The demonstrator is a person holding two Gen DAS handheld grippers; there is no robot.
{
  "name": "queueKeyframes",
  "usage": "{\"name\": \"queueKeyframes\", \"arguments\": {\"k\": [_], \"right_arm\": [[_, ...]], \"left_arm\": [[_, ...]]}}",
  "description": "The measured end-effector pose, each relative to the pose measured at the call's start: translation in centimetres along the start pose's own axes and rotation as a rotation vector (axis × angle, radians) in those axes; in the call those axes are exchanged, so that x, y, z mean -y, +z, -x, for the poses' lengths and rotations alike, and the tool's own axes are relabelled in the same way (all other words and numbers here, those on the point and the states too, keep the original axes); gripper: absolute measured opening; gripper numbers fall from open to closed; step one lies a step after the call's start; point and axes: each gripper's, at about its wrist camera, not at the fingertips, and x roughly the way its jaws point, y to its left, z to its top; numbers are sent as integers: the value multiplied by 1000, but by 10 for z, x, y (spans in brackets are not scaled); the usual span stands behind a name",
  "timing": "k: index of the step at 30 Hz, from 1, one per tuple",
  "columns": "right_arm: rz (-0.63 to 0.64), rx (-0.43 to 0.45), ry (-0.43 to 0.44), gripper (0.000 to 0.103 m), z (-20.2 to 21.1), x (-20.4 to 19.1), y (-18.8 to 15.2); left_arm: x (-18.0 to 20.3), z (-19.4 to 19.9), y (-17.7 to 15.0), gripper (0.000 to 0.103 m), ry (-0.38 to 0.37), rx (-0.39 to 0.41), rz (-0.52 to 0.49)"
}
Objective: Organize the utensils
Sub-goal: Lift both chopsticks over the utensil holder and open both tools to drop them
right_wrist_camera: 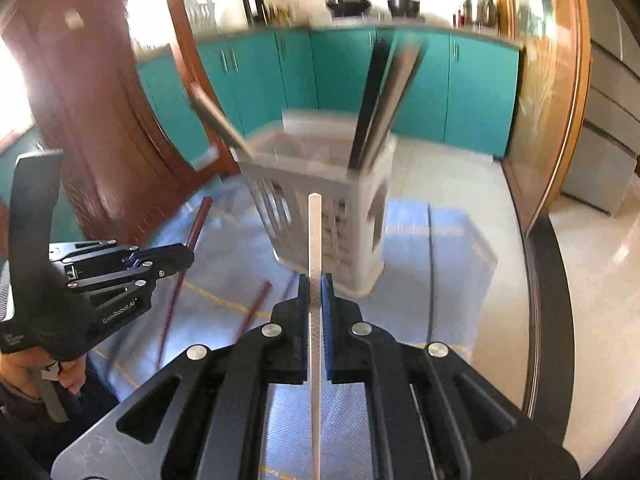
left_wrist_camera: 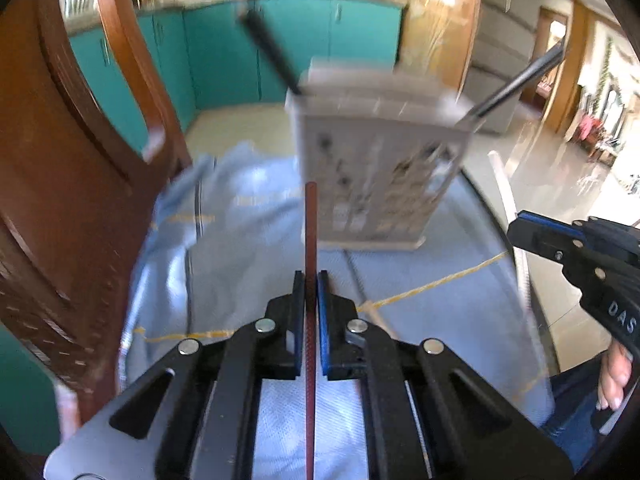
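Observation:
My left gripper (left_wrist_camera: 311, 280) is shut on a dark red chopstick (left_wrist_camera: 310, 224) that points forward at the white slotted utensil holder (left_wrist_camera: 380, 176) on the blue cloth. My right gripper (right_wrist_camera: 316, 282) is shut on a white chopstick (right_wrist_camera: 315, 240) that points at the same holder (right_wrist_camera: 344, 216). Black utensils (right_wrist_camera: 384, 96) stand in the holder. The left gripper shows in the right wrist view (right_wrist_camera: 176, 258), with its red chopstick (right_wrist_camera: 198, 220). The right gripper shows in the left wrist view (left_wrist_camera: 520, 228), with its white chopstick (left_wrist_camera: 504, 184). A second red chopstick (right_wrist_camera: 256, 308) lies on the cloth.
A brown wooden chair (left_wrist_camera: 80, 168) stands close on the left. The round table's dark edge (right_wrist_camera: 552, 280) curves on the right. The blue cloth (left_wrist_camera: 240, 208) is rumpled at the far left. Teal kitchen cabinets (right_wrist_camera: 340, 72) are behind.

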Motion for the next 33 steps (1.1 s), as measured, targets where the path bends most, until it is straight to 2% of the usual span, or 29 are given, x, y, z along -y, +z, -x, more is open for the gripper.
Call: {"name": "queueKeyframes", "arguments": {"k": [3, 7, 9, 12, 16, 20, 24, 26, 29, 33], "right_arm": [[-7, 98, 22, 6, 39, 2, 9], [-51, 202, 42, 7, 77, 10, 31], [-83, 248, 70, 7, 92, 15, 50], [-117, 291, 102, 7, 100, 18, 84], [-157, 346, 94, 7, 97, 22, 123], [-238, 361, 74, 7, 76, 36, 148], [-326, 380, 81, 7, 56, 52, 150], [-348, 393, 54, 7, 48, 56, 149], [-312, 374, -9, 7, 35, 52, 147], [-239, 337, -50, 7, 21, 39, 136]], "left_arm": [[5, 44, 10, 7, -30, 106, -16], [6, 93, 28, 7, -17, 252, -23], [4, 110, 40, 7, -23, 297, -24], [-1, 130, 64, 7, -37, 351, -10], [-11, 149, 102, 7, -84, 417, 35], [-17, 151, 128, 7, -97, 479, 91], [-22, 135, 140, 7, -120, 497, 151], [-24, 129, 143, 7, -119, 527, 183], [-30, 118, 146, 7, -116, 548, 224], [-28, 90, 149, 7, -72, 516, 222]]}}
